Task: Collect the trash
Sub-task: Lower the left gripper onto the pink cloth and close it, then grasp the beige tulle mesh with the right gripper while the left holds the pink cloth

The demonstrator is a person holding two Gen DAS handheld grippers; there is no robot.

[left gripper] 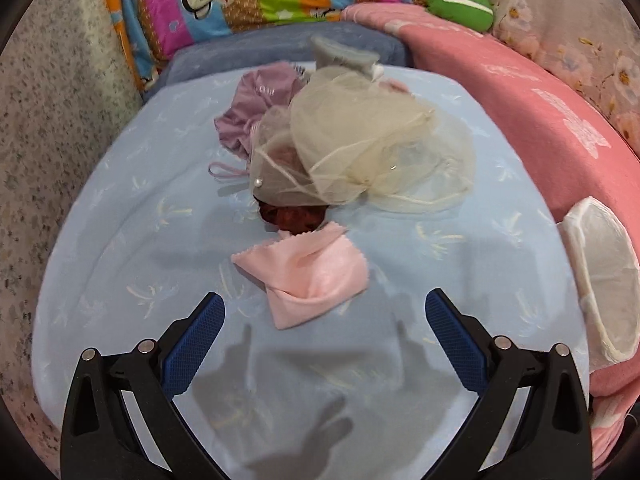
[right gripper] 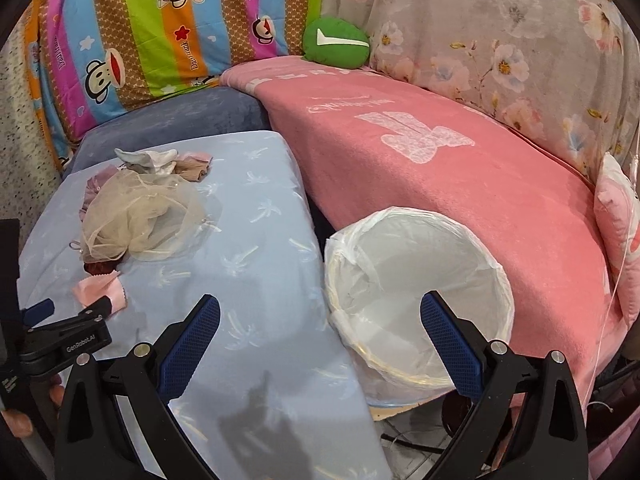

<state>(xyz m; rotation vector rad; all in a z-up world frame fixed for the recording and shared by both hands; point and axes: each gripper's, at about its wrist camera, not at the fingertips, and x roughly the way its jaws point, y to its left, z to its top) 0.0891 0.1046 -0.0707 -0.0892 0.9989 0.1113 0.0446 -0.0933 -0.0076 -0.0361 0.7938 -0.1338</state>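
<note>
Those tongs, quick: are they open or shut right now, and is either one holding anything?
Left tongs: open, holding nothing, just short of the pink cloth.
Right tongs: open, holding nothing, near the white-lined bin.

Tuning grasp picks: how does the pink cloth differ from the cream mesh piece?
The pink cloth is opaque, folded flat and lies alone nearest the left claw; the cream mesh piece is see-through, puffed up and draped over other items in the pile. The mesh looks larger. Both lie on the blue sheet.
</note>
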